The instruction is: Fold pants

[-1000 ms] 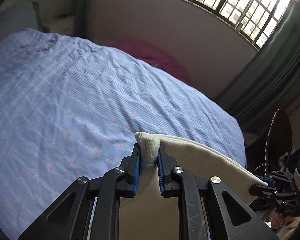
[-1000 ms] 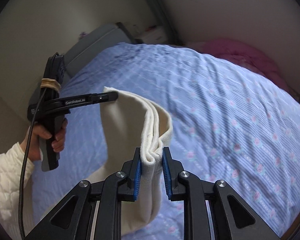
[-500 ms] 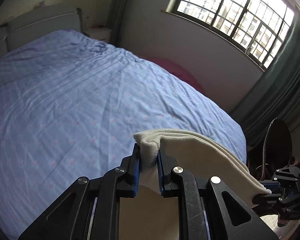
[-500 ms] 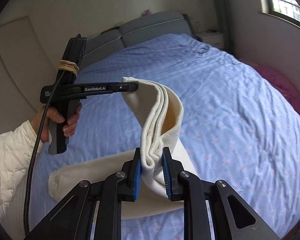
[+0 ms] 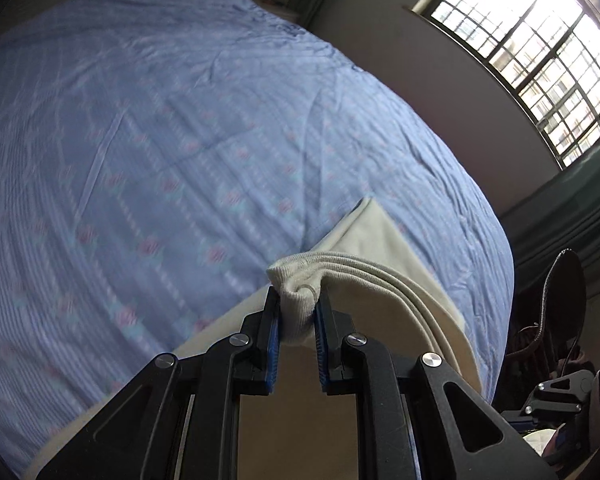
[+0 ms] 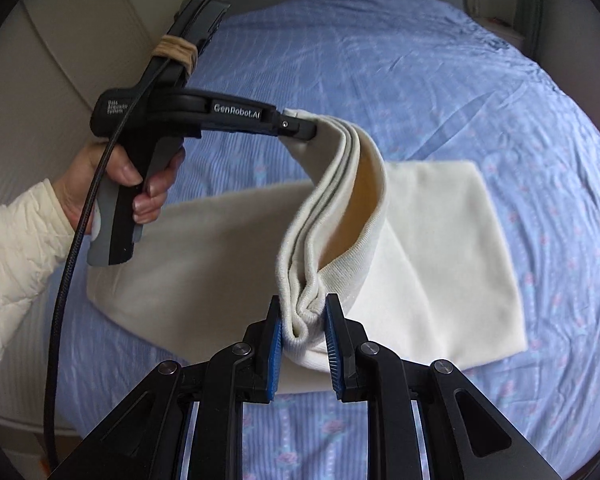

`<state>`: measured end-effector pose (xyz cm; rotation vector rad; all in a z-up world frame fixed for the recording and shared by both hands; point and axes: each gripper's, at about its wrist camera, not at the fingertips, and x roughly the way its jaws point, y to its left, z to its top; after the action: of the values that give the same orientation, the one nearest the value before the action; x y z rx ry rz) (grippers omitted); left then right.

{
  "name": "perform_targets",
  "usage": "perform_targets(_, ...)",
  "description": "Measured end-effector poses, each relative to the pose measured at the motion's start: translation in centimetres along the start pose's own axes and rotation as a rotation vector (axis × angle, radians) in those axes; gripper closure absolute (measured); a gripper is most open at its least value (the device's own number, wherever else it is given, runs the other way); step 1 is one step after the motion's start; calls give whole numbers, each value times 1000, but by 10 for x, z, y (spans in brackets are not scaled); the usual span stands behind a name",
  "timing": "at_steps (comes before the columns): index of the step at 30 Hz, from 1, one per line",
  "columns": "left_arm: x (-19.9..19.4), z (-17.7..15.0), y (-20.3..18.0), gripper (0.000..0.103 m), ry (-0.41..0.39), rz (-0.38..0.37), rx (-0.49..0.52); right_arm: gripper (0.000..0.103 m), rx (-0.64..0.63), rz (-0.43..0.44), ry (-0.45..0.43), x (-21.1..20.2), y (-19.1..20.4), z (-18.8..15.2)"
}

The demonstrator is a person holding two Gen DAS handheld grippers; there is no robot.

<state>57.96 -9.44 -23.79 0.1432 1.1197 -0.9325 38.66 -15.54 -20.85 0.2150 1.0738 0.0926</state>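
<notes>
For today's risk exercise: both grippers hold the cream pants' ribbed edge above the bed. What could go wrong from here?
1. The right gripper pinches several bunched layers of the pants; an inner layer might slip free and spoil the fold.
2. The ribbed edge sags between it and the left gripper, so it may land creased.
3. The part already on the bedsheet could drag and skew.
</notes>
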Motion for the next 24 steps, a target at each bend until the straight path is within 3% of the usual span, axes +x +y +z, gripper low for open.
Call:
perform_targets(5, -7, -35, 29, 83, 23, 84, -52, 82, -57, -5, 85, 39, 20, -17)
perform_targets(8, -21, -51, 43, 73, 33, 161, -72, 80, -99, -11, 151, 61, 34, -27)
perform_targets(10, -29, -60, 49, 62, 44, 209, -70, 78, -105, 49, 205, 72, 40, -34)
perform_targets(12, -40, -72, 51, 57, 56, 236, -72, 78, -63, 198, 296, 80, 45, -42)
perform_targets(14, -48, -84, 50, 54, 57, 236, -98, 78, -90, 230, 328, 78, 54, -51)
perform_targets(17, -54, -101, 42, 52, 52, 208, -148, 77, -99, 217, 281, 60, 51, -54)
perform_targets(21, -60, -122, 23, 46, -6, 116, -239, 72, 1, 138, 200, 42, 12, -47)
perform_targets(24, -57, -137, 10, 45, -28, 71, -299, 72, 62, 105, 200, 46, -15, -42)
